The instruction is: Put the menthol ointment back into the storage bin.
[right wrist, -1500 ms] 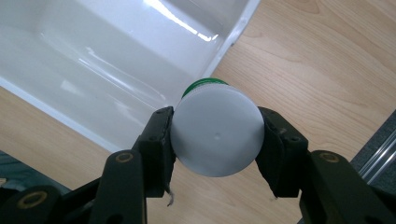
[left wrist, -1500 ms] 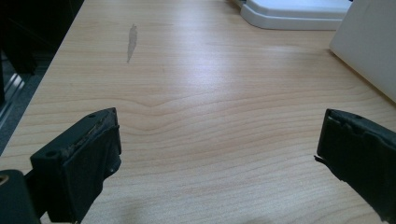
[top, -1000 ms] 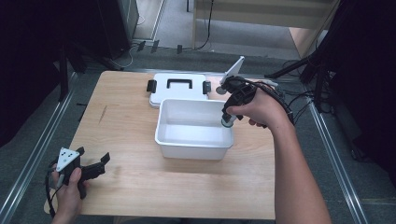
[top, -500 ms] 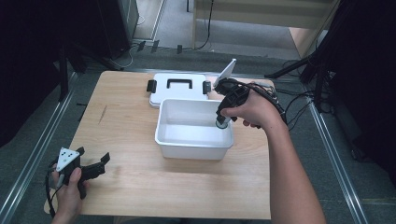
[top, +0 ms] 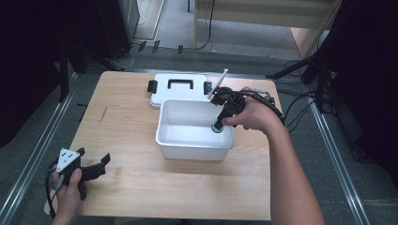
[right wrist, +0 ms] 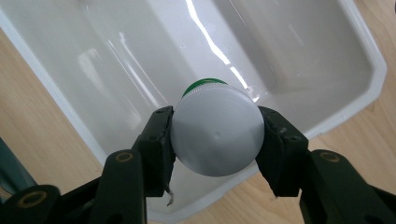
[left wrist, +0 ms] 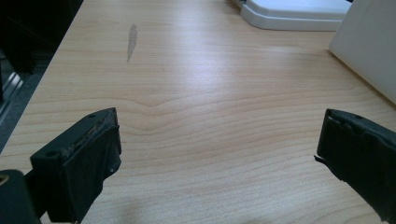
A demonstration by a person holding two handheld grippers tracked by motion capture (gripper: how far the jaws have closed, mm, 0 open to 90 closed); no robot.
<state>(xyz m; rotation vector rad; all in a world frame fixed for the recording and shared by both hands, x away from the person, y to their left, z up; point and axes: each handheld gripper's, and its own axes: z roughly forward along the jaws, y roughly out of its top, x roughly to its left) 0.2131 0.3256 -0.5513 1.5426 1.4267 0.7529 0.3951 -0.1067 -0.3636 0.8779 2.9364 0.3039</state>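
Right gripper [right wrist: 217, 140] is clamping one white-capped bottle [right wrist: 217, 135], green showing below the cap in its own view, over one white bin [top: 195, 143]. One lid [top: 178, 89] is lying behind the bin. Left gripper [left wrist: 217, 149] is resting with jaws spread wide over bare table [left wrist: 187, 84].

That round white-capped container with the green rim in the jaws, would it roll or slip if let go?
The round white-capped container looks smooth, so probably slippery. Being round, it may roll. The white plastic bin below would likely catch it.
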